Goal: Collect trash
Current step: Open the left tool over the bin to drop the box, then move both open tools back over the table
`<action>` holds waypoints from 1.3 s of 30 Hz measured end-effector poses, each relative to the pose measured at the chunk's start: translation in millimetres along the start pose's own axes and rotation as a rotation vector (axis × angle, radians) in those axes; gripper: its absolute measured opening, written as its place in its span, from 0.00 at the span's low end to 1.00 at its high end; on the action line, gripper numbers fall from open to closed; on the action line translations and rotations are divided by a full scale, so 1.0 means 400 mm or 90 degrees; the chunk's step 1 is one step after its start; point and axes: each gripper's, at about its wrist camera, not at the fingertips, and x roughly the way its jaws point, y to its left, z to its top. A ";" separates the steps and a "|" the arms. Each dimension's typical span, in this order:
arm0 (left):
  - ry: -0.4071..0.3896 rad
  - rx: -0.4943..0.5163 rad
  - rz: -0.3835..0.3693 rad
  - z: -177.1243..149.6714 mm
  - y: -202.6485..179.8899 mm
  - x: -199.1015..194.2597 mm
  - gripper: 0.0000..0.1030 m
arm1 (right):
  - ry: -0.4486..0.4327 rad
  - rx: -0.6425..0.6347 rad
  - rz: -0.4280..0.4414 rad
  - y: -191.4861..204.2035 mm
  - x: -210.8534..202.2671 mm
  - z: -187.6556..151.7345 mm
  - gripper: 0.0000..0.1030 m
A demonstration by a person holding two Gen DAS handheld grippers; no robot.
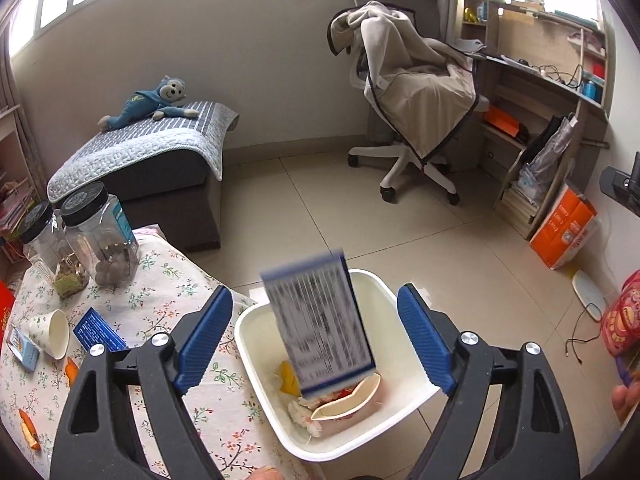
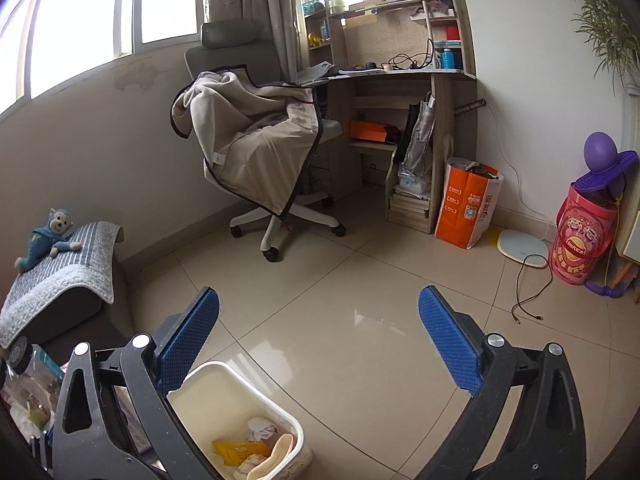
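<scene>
**A:** Where does the trash stand right now?

**B:** My left tool (image 1: 316, 336) is released, jaws wide, nothing pressed between the pads. A blue-edged box (image 1: 320, 324) hangs blurred between them, clear of both pads and partly inside the white bin (image 1: 404, 396); I judge it is dropping in. The bin sits on the floor just off the table (image 1: 168, 280) edge, at about six o'clock in my left view. It already holds a crushed paper cup (image 1: 346, 400), a yellow wrapper (image 1: 289, 378) and tissue.

**A:** And the right one?

**B:** My right tool (image 2: 318, 336) is released too, empty, over bare floor tiles, with the bin at seven o'clock below it.

**A:** What could go wrong?

**B:** The box looks tilted and close to the bin's far wall. If it catches on the crushed cup it could stand on end, or tip over the rim onto the floor. More trash waits on the table at nine o'clock: a tipped paper cup (image 1: 52, 332), a small blue box (image 1: 100, 332), a pale packet (image 1: 22, 346) and orange scraps (image 1: 30, 428).

**A:** Risks in fetching those?

**B:** The two jars (image 1: 80, 240) stand near them. Swinging wide-open jaws across could knock a jar. The paper cup is light and lying on its side, so a clumsy pinch may crush it or roll it off the table edge. The floral cloth could also snag in the pads.
</scene>
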 end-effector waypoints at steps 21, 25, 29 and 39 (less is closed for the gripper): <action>-0.055 -0.143 0.131 -0.010 0.275 -0.152 0.90 | -0.043 -0.172 0.060 0.229 -0.127 -0.112 0.93; -0.056 -0.168 0.157 -0.031 0.348 -0.178 0.90 | -0.049 -0.207 0.091 0.298 -0.160 -0.139 0.93; -0.048 -0.195 0.189 -0.060 0.428 -0.196 0.90 | -0.042 -0.248 0.121 0.374 -0.186 -0.179 0.93; -0.009 -0.276 0.279 -0.170 0.644 -0.233 0.90 | -0.019 -0.337 0.213 0.569 -0.271 -0.298 0.93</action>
